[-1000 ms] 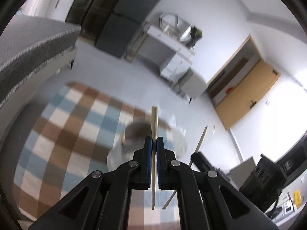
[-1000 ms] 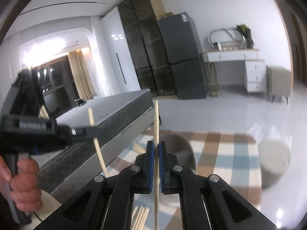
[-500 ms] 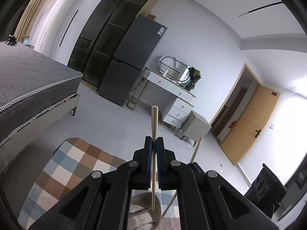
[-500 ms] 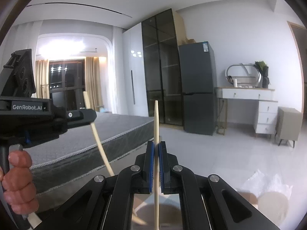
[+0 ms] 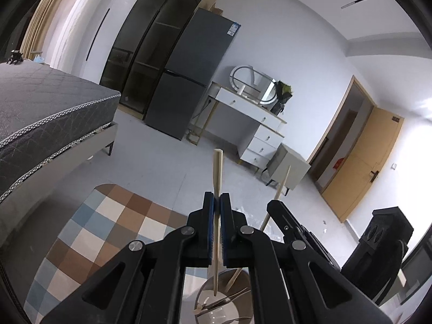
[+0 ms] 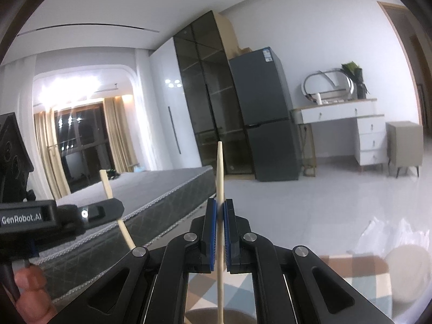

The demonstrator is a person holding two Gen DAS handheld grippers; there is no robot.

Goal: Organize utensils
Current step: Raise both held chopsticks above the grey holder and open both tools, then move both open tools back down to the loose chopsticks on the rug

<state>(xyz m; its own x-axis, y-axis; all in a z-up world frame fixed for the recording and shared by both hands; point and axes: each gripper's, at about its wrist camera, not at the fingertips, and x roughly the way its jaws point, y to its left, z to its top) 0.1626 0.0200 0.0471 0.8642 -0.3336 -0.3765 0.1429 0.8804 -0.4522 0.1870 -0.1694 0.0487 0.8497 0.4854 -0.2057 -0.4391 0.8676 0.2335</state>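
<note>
My left gripper (image 5: 217, 202) is shut on a pale wooden chopstick (image 5: 217, 172) that stands upright between its blue pads. Its lower end hangs over a grey utensil cup (image 5: 216, 297) holding metal utensils. My right gripper (image 6: 220, 208) is shut on a second chopstick (image 6: 220, 172), also upright. In the left wrist view the right gripper's black body (image 5: 291, 229) sits to the right with its chopstick (image 5: 282, 186) slanting up. In the right wrist view the left gripper (image 6: 113, 209), with its chopstick (image 6: 105, 183), is at the left edge, a hand (image 6: 27, 291) on its handle.
A checked brown, blue and white rug (image 5: 102, 232) covers the floor below. A grey mattress bed (image 5: 40, 113) stands at the left. A dark fridge (image 5: 189, 81), a white dresser with a mirror (image 5: 251, 113) and a wooden door (image 5: 361, 162) lie beyond. A pale round pouf (image 6: 405, 272) sits at the right.
Both views have tilted up from the rug toward the room, and both hands have shifted sideways. Each gripper stays shut on its chopstick. The utensil cup now shows at the bottom of the left wrist view.
</note>
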